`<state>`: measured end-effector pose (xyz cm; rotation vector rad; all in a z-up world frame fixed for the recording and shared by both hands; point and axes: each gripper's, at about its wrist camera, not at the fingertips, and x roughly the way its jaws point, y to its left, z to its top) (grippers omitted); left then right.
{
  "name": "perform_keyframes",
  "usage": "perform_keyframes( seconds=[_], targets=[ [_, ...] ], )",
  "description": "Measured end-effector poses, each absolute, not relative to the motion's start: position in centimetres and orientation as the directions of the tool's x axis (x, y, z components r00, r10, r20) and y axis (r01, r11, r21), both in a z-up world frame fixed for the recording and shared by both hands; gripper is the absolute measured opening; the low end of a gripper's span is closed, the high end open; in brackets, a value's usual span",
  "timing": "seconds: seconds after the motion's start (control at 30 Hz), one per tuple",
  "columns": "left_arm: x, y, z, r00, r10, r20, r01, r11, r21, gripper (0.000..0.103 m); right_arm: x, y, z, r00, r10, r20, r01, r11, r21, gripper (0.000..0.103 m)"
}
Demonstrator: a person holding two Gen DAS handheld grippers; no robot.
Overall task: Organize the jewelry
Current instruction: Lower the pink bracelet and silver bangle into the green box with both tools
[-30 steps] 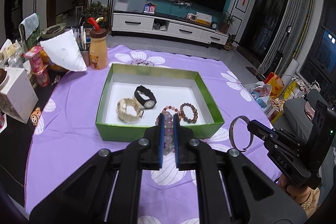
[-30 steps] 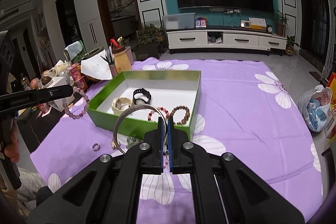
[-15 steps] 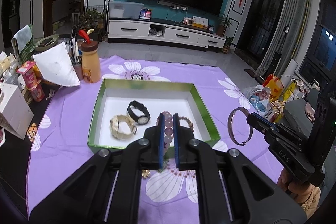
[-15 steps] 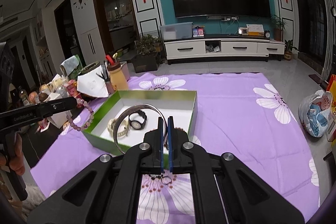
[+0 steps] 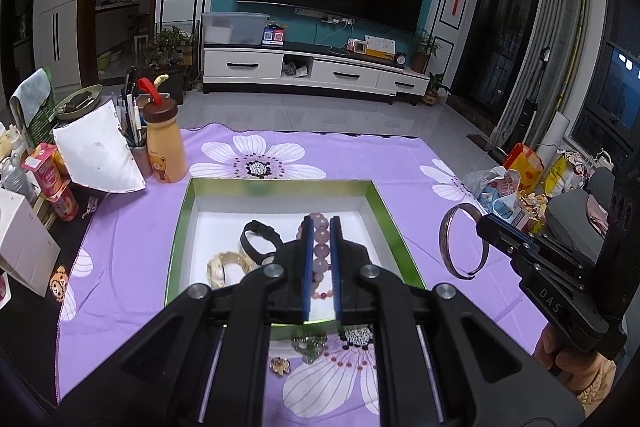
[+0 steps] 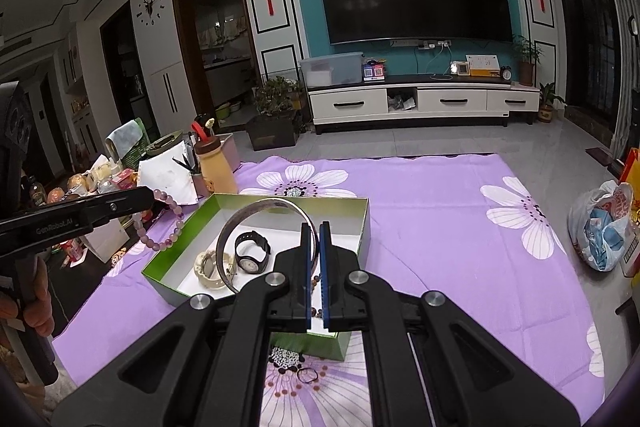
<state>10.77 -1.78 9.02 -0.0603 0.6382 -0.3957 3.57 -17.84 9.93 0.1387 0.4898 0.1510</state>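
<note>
Pink beads fill the narrow gap between the blue pads of the left gripper (image 5: 320, 227), which is clamped on a bead bracelet (image 5: 319, 247); seen from the right wrist, that bracelet (image 6: 160, 223) hangs in a loop from the gripper's tip, beside the left wall of the green box (image 6: 256, 201) and above the purple cloth (image 6: 440, 227). The right gripper (image 6: 314, 231) has its pads pressed nearly together on a thin metal bangle (image 6: 240, 227), which stands up as an arch in front of the pads over the box; from the left wrist the same bangle (image 5: 444, 239) is held in the air to the right of the box (image 5: 280, 185), apart from it. Inside the box lie a black watch (image 6: 251, 253) and a cream watch (image 6: 208, 265) side by side on the white floor, with a string of reddish beads (image 5: 322, 294) partly hidden behind the left gripper. On the cloth (image 5: 360, 155) in front of the box lie a few small pieces: a green bit (image 5: 308, 345), a gold flower-shaped piece (image 5: 280, 366), and a thin ring (image 6: 307, 375). A yellow bottle (image 5: 164, 143) with a brown lid stands at the cloth's far left corner.
</note>
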Motion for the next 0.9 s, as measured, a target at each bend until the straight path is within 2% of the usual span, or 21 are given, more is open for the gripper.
perform_keyframes(
  seconds=[0.9],
  targets=[
    [17.1, -2.2, 5.1, 0.684, -0.355, -0.637, 0.311, 0.932, -0.185, 0.007, 8.6, -16.6, 7.3, 0.833, 0.172, -0.526, -0.11, 0.983, 0.147, 0.003]
  ],
)
